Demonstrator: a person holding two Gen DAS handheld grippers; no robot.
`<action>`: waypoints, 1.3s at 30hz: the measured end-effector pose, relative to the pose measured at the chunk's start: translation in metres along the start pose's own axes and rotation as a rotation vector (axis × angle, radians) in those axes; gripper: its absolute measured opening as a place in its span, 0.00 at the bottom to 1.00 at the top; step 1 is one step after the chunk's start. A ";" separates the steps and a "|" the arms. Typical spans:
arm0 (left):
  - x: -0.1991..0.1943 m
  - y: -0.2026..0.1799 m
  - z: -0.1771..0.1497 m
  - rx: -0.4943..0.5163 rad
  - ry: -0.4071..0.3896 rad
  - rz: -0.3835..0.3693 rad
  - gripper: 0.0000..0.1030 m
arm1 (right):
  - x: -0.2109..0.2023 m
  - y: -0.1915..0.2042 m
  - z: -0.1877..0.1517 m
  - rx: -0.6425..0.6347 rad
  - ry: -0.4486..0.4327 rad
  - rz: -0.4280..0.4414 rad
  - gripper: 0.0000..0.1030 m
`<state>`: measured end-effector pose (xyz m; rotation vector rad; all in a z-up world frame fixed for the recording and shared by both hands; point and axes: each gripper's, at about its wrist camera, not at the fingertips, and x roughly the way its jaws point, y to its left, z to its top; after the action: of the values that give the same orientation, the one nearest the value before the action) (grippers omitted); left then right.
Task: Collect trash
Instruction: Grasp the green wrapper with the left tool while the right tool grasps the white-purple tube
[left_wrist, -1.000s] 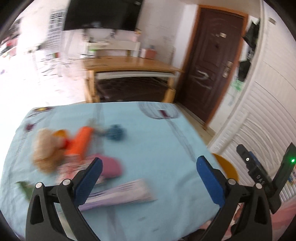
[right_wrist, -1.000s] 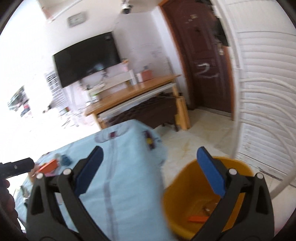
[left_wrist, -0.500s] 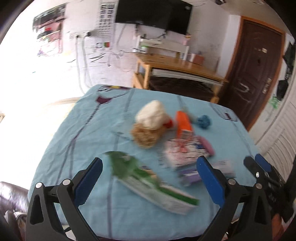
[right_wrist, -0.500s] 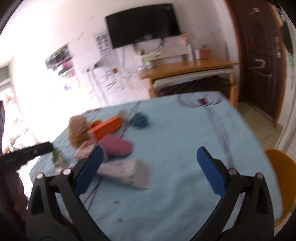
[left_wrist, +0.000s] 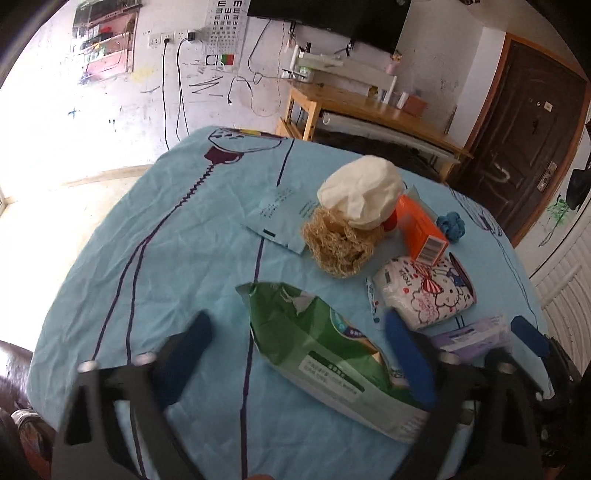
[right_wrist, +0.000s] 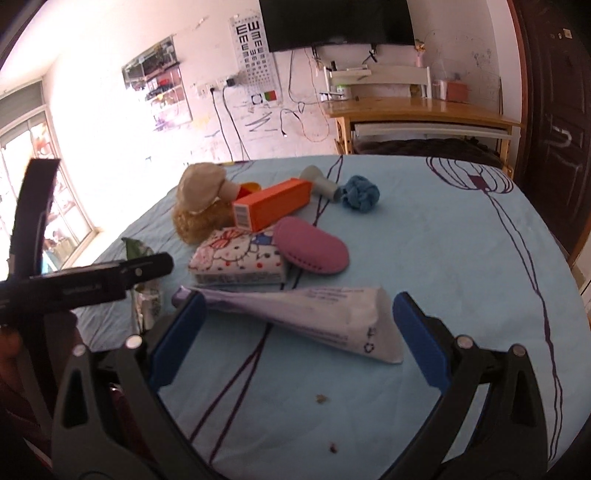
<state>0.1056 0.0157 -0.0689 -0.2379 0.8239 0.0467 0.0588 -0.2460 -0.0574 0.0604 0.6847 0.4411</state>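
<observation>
purple tube (right_wrist: 295, 314) lying crosswise between right gripper (right_wrist: 295, 339) jaws

Tube (right_wrist: 295, 317) lies before tissue pack (right_wrist: 238, 258), box (right_wrist: 273, 208) behind.

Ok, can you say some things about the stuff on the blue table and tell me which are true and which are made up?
1. The left gripper is open, its fingers either side of the green packet. True.
2. The right gripper is squeezing the orange box. False: it is open and holds nothing; the purple tube lies between its fingers.
3. The orange box leans on the cartoon tissue pack. True.
4. The blue ball sits on top of the pink pouch. False: it rests on the tablecloth, apart from the pouch.
</observation>
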 end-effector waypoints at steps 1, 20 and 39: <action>0.001 0.002 0.000 -0.006 -0.004 -0.010 0.56 | 0.002 0.001 0.000 -0.004 0.007 -0.001 0.94; -0.019 0.054 0.013 -0.167 -0.094 -0.099 0.54 | 0.027 0.025 0.015 -0.088 0.107 -0.063 0.94; -0.020 0.063 0.012 -0.193 -0.092 -0.101 0.54 | 0.031 0.032 0.024 -0.231 0.144 -0.123 0.25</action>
<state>0.0922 0.0804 -0.0581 -0.4559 0.7146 0.0423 0.0835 -0.2020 -0.0507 -0.2327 0.7699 0.4058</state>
